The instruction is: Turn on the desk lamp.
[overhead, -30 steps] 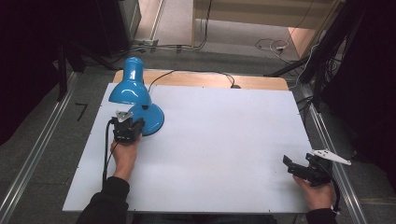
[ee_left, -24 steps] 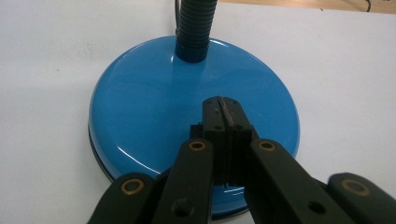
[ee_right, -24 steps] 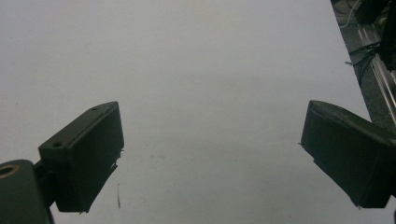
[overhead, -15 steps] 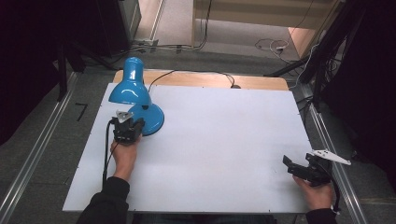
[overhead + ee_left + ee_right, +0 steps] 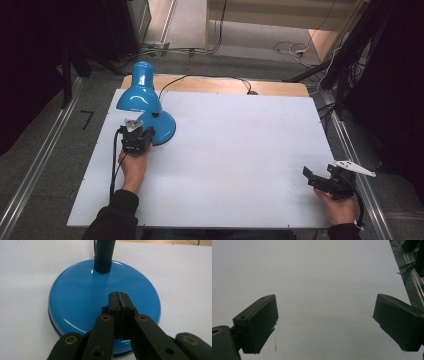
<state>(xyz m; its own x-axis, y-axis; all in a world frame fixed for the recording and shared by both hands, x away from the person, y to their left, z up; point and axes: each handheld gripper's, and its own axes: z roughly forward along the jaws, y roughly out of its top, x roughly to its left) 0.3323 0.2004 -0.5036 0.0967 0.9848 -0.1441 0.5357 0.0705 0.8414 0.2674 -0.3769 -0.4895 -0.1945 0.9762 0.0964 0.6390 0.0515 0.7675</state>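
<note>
Far left of the white table [image 5: 235, 150], a blue desk lamp [image 5: 145, 107] is standing near the back-left corner, shade [image 5: 137, 95] tilting toward the back, round base [image 5: 162, 127] flat on the surface. Its black cord [image 5: 210, 79] is running off along the wooden back edge.

The left gripper [image 5: 136, 139] is sitting at the near edge of the lamp base, held by the person's left hand [image 5: 132, 167], dark sleeve [image 5: 112, 220] coming in from the bottom. In the left gripper view, its jaws are pressed together, pads meeting with no gap, tips lying over the near rim of the base [image 5: 103, 300]; whether they are touching the blue surface is hard to tell. The ribbed black neck [image 5: 104, 255] is rising from the far part of the base. Nothing is pinched between them.

Middle of the table is bare white.

Far right, the right gripper [image 5: 325, 181] is resting low near the front-right corner, held by the right hand [image 5: 342, 207], pointing left across the table, well apart from the lamp. In the right gripper view its jaws are spread wide, holding nothing, bare table [image 5: 324, 290] between them.
</note>
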